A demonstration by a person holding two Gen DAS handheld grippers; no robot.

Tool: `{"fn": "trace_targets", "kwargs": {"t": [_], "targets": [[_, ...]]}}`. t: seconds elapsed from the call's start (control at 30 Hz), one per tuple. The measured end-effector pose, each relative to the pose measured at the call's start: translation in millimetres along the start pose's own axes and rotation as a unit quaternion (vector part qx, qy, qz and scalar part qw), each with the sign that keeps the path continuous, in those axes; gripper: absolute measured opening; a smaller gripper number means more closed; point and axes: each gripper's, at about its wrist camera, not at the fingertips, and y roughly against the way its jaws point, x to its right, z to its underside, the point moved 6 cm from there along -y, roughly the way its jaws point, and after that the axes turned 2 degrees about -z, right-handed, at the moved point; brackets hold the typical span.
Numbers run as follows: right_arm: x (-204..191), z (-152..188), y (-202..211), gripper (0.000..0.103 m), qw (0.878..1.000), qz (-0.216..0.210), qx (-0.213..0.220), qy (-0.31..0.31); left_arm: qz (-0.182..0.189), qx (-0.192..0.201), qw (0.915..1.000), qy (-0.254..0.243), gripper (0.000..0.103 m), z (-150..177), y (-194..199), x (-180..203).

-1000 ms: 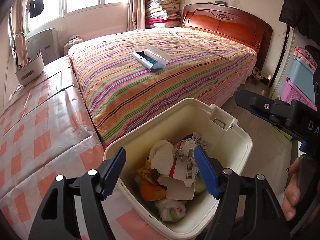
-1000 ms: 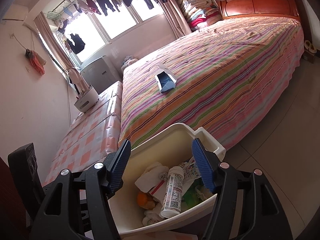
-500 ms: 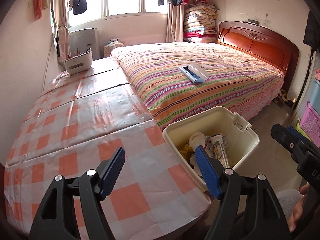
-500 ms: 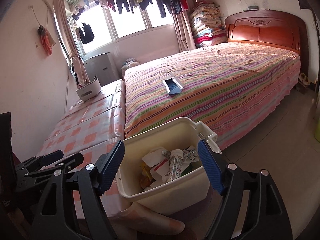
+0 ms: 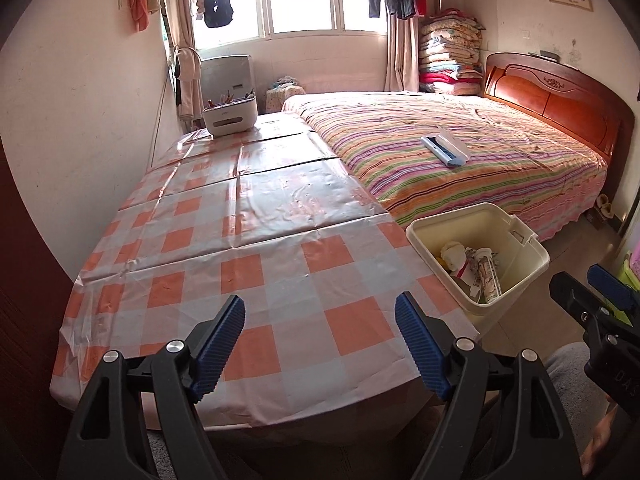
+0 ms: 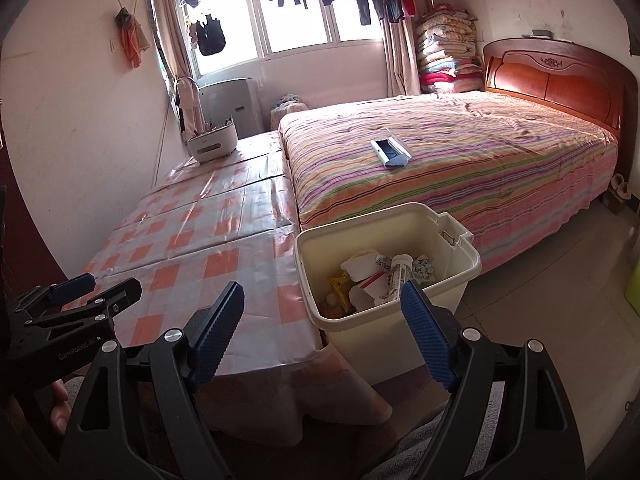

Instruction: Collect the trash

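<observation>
Both grippers have pulled way back from the bin [image 5: 532,264] since a second ago; the left gripper [image 5: 320,344] now hangs over the checked table [image 5: 256,248], jaws wide, empty; right gripper [image 6: 322,332] likewise gaping, empty; trash [image 6: 384,280] sits in the bin beside the bed [image 6: 460,160].

Light: bright day, coming in through the big window with hanging clothes [image 5: 304,4] at the back wall.
Glare: the window glass is washed out white; the shiny orange-and-white checked plastic tablecloth [image 5: 256,248] has pale bright patches.
Shadows: soft and dark under the table edge and inside the cream plastic trash bin [image 6: 436,312].
Colour: warm and a bit pink over the striped bedspread [image 6: 460,168].
Edges: both pictures are round, with black corners; the walls bend like a bowl.
Sharpness: the middle is clear; the far edges look soft and stretched.
</observation>
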Motion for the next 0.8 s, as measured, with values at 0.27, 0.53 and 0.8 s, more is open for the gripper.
{"fn": "trace_targets", "kwargs": {"t": [0.27, 0.53, 0.8], "targets": [[-1, -1, -1, 0.082, 1.000, 0.003, -0.004, 0.000, 0.013, -0.002, 0.9999, 0.001, 0.076, 1, 0, 3], [1, -4, -7, 0.086, 1.000, 0.012, -0.007, 0.001, 0.022, -0.006, 0.9997, 0.005, 0.076, 0, -3, 1], [2, -7, -17, 0.088, 1.000, 0.016, -0.015, 0.006, 0.021, -0.008, 0.9998, 0.001, 0.076, -1, -8, 2]]}}
